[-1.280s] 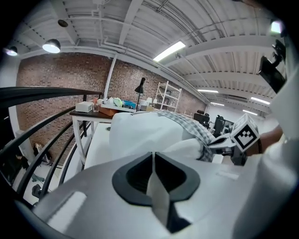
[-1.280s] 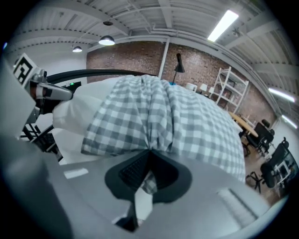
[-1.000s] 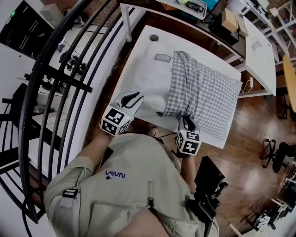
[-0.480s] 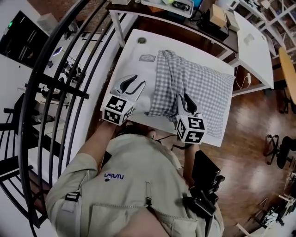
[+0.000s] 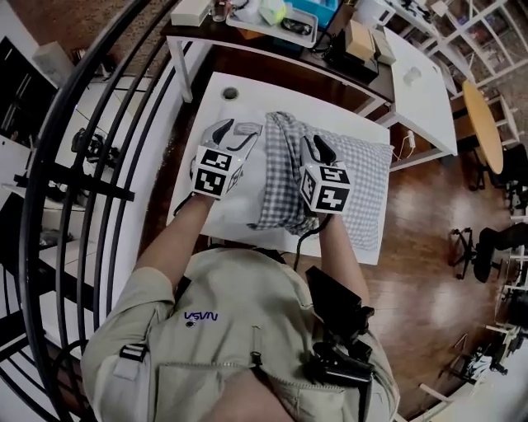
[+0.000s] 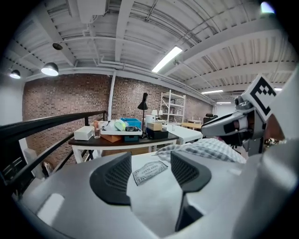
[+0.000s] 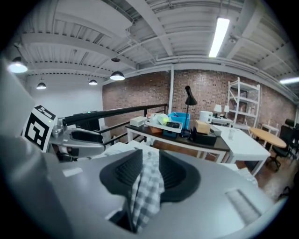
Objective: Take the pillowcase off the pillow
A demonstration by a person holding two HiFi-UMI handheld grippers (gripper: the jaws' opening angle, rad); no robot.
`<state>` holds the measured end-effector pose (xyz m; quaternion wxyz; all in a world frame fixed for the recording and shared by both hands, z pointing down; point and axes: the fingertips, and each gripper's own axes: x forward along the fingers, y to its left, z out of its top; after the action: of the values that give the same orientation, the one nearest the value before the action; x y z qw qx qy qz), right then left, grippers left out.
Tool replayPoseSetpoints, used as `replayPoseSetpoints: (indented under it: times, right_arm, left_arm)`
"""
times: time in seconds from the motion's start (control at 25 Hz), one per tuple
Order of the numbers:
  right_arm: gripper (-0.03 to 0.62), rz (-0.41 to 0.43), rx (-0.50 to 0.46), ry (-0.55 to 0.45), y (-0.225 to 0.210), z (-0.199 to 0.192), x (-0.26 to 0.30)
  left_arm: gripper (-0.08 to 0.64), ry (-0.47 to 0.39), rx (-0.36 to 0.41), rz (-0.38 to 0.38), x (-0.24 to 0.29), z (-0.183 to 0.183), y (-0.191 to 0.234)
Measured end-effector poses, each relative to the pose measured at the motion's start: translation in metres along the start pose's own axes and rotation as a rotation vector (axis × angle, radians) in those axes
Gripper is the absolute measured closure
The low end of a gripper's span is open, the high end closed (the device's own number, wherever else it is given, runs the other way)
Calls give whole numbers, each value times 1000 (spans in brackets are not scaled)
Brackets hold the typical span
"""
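The pillow in its grey-checked pillowcase [image 5: 363,177] lies on the white table [image 5: 239,210]. The left part of the case is bunched into a ridge [image 5: 285,165]. My right gripper [image 5: 312,150] is over that ridge and is shut on a fold of the checked cloth [image 7: 147,186], which hangs between its pads; its jaws have just been opening a little. My left gripper [image 5: 233,132] hovers over the bare table left of the pillow. Its jaws have just been opening, and they stand open with nothing between them [image 6: 149,175]. Through the gap I see the table.
A small printed label [image 6: 150,172] lies on the table beyond the left gripper, and a cable hole [image 5: 230,93] is at the far left corner. Behind stands a dark-topped table with a tray and boxes [image 5: 280,21]. A black railing [image 5: 107,124] runs along the left.
Both grippers moved away from me across the table. The right one rose with the pillowcase edge, bunching the cloth. The left gripper's jaws spread wider.
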<state>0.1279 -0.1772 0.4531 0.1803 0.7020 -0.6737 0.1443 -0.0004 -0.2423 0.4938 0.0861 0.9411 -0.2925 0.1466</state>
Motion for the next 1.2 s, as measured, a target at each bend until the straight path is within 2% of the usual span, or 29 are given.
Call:
replayPoseSetpoints:
  times: [0.24, 0.32, 0.44, 0.52, 0.6, 0.68, 0.76, 0.96, 1.12, 1.2]
  right_arm:
    - [471, 15, -55, 80, -4, 7, 55]
    - [465, 36, -68, 129, -6, 4, 74]
    - [443, 61, -98, 233, -8, -10, 98]
    - [425, 64, -125, 325, -11, -30, 111]
    - [423, 96, -125, 400, -8, -53, 120]
    - [463, 101, -148, 406, -9, -58, 123]
    - [562, 56, -193, 348, -18, -42, 121]
    - [575, -106, -168, 245, -67, -12, 102]
    - [575, -292, -77, 249, -143, -22, 71]
    - [574, -308, -16, 224, -164, -29, 60]
  left_arm:
    - [244, 123, -46, -26, 39, -25, 7]
    - [210, 184, -68, -47, 52, -37, 5]
    - [210, 262, -87, -50, 60, -51, 1]
    - [249, 289, -75, -54, 59, -56, -4]
    - [348, 294, -45, -88, 60, -59, -13]
    - [457, 272, -13, -109, 57, -53, -19]
    - [526, 225, 16, -101, 48, -41, -21]
    - [538, 45, 23, -41, 15, 3, -14]
    - [540, -63, -34, -11, -8, 32, 2]
    - [540, -77, -57, -10, -11, 32, 10]
